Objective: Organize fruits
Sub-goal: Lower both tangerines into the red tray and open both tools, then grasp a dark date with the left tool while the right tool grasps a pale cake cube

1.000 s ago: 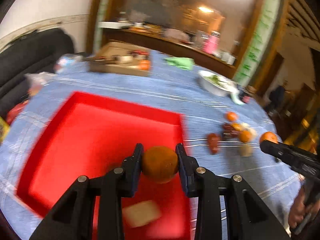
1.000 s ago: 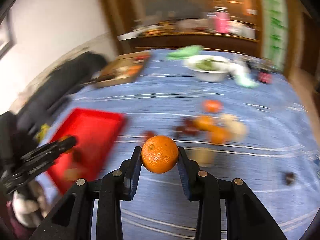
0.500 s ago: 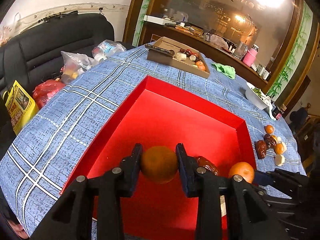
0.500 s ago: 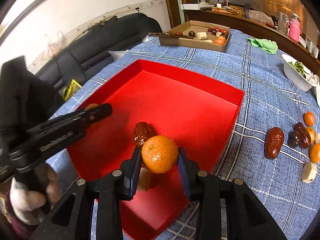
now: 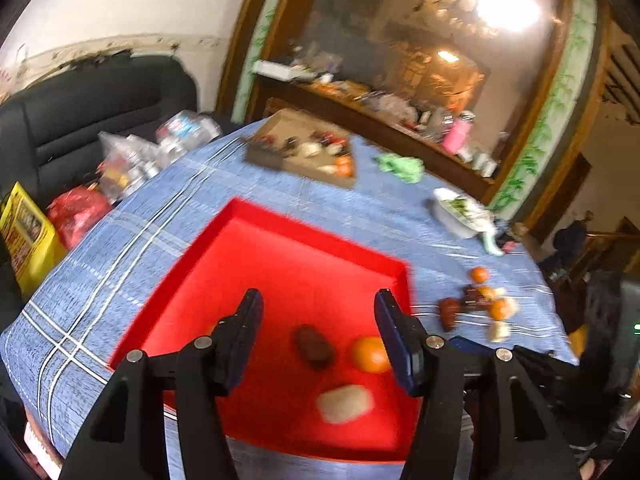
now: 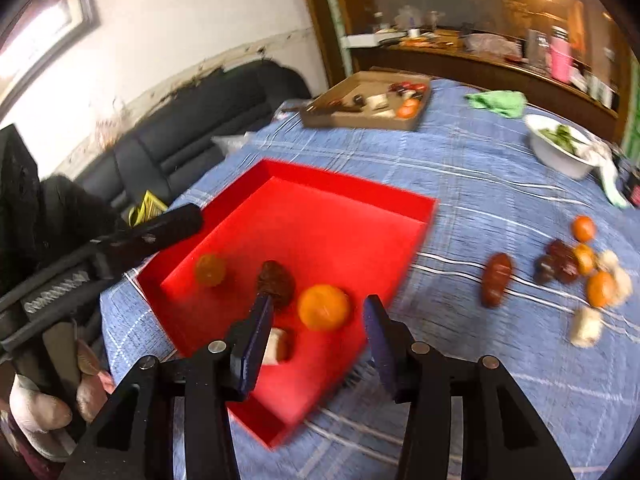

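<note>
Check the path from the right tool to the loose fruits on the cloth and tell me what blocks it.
Nothing visible blocks it. The right tool hangs open over the red tray, and bare blue tablecloth lies between the tray's wall and the nearest piece, the dark date; the other fruits lie beyond it.

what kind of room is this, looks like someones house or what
Most likely a home dining or living room: a table with a blue plaid cloth, a black sofa against the wall, and a cluttered wooden sideboard behind. A bowl of greens on the table fits that too.
</note>
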Available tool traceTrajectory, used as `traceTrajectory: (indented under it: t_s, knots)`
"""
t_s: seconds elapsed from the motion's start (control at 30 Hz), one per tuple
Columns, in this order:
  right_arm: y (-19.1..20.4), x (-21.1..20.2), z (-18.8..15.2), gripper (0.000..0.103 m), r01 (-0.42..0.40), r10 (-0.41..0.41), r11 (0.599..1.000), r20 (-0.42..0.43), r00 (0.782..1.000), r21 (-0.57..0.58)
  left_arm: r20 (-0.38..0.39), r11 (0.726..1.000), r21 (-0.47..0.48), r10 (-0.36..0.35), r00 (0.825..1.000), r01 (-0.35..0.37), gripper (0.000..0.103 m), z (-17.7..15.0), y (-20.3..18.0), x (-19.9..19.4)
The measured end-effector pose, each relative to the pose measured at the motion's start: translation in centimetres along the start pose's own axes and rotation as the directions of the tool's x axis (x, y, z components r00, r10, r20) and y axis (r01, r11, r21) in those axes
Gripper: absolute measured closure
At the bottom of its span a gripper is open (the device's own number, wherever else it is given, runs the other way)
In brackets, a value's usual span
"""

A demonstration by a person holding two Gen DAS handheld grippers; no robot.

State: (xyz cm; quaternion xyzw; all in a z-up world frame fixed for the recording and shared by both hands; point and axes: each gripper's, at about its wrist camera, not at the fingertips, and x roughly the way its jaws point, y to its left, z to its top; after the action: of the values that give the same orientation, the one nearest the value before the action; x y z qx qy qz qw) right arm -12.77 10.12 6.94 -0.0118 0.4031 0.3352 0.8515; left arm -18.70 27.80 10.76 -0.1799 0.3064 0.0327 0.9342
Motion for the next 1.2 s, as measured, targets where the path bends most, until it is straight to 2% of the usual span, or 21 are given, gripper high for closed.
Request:
traceTrajectory:
  t_s: [0.1,0.17,0.23,0.3,0.37,0.47,0.6,0.67,0.7,0.73,0.77,0.8,0.9,0.97,1.0,1.07,1.13,1.2]
  knots:
    - [-2.3,-4.0,-0.6,0.051,0.033,-0.036,0.998,0.057,0.998,0.051,0.031,0.997,0.034,-0.067,0.997,0.066,0.04,0.5,-2.9,-2.3]
    - [-3.5,-6.5,-0.6,0.052,0.059,-0.065,0.996,0.091,0.994,0.07,0.049,0.99,0.049,-0.136,0.99,0.133,0.038,1.1,-5.0,-4.3]
    - [-4.8,-10.2,-0.7,0.052,0.105,-0.116,0.991,0.139,0.984,0.082,0.071,0.978,0.073,-0.198,0.978,0.193,0.037,2.1,-7.2,-6.5]
    - [-6.0,-14.0,-0.5,0.052,0.153,-0.169,0.984,0.19,0.967,0.096,0.09,0.964,0.1,-0.257,0.962,0.248,0.031,3.2,-9.3,-8.7]
    - [-7.3,-18.3,-0.2,0.052,0.211,-0.235,0.97,0.237,0.943,0.119,0.104,0.944,0.126,-0.319,0.942,0.305,0.028,4.7,-11.2,-11.1]
    - [-9.6,-25.7,1.1,0.05,0.269,-0.315,0.946,0.32,0.893,0.181,0.129,0.915,0.188,-0.384,0.914,0.358,0.022,7.1,-13.9,-14.6]
    - [-12.3,-35.0,3.3,0.039,0.342,-0.426,0.902,0.414,0.804,0.264,0.198,0.894,0.273,-0.412,0.889,0.354,0.019,11.0,-17.2,-17.8]
    - [-13.4,-37.2,3.7,0.035,0.35,-0.454,0.887,0.432,0.779,0.301,0.215,0.89,0.29,-0.418,0.883,0.351,0.007,12.3,-18.1,-17.9]
    - [-14.0,-37.6,3.6,0.035,0.347,-0.463,0.881,0.431,0.774,0.322,0.216,0.887,0.298,-0.423,0.88,0.353,0.005,12.7,-18.4,-17.4]
    - [-14.8,-37.4,3.2,0.035,0.335,-0.462,0.878,0.42,0.781,0.343,0.213,0.886,0.298,-0.425,0.88,0.356,0.004,12.9,-18.5,-16.6]
    - [-15.4,-36.4,2.8,0.035,0.314,-0.446,0.881,0.4,0.801,0.353,0.195,0.888,0.288,-0.42,0.886,0.358,0.004,12.8,-18.5,-15.1]
    - [-16.1,-34.4,2.2,0.035,0.292,-0.417,0.889,0.36,0.835,0.352,0.165,0.891,0.273,-0.415,0.895,0.363,0.004,12.5,-18.4,-13.5]
    - [-17.2,-26.9,0.4,0.036,0.257,-0.348,0.905,0.241,0.906,0.34,0.029,0.908,0.189,-0.387,0.922,0.375,0.004,10.5,-17.3,-6.2]
    - [-17.6,-21.9,-0.6,0.044,0.214,-0.281,0.917,0.165,0.945,0.338,-0.071,0.928,0.136,-0.34,0.938,0.347,0.004,7.9,-16.4,-0.5]
    - [-17.7,-18.4,-1.1,0.049,0.194,-0.244,0.922,0.115,0.963,0.334,-0.104,0.933,0.124,-0.326,0.939,0.338,0.011,6.8,-16.0,1.3]
    - [-17.7,-14.3,-2.3,0.051,0.205,-0.232,0.928,0.053,0.971,0.31,-0.197,0.945,0.096,-0.289,0.937,0.312,0.052,4.3,-15.2,5.8]
    - [-17.5,-10.2,-2.7,0.051,0.23,-0.239,0.934,-0.001,0.971,0.274,-0.282,0.95,0.066,-0.274,0.919,0.304,0.056,2.5,-14.7,9.2]
    - [-17.5,-7.3,-2.7,0.051,0.233,-0.233,0.941,-0.031,0.972,0.247,-0.309,0.962,0.081,-0.226,0.924,0.262,0.057,1.3,-14.6,12.1]
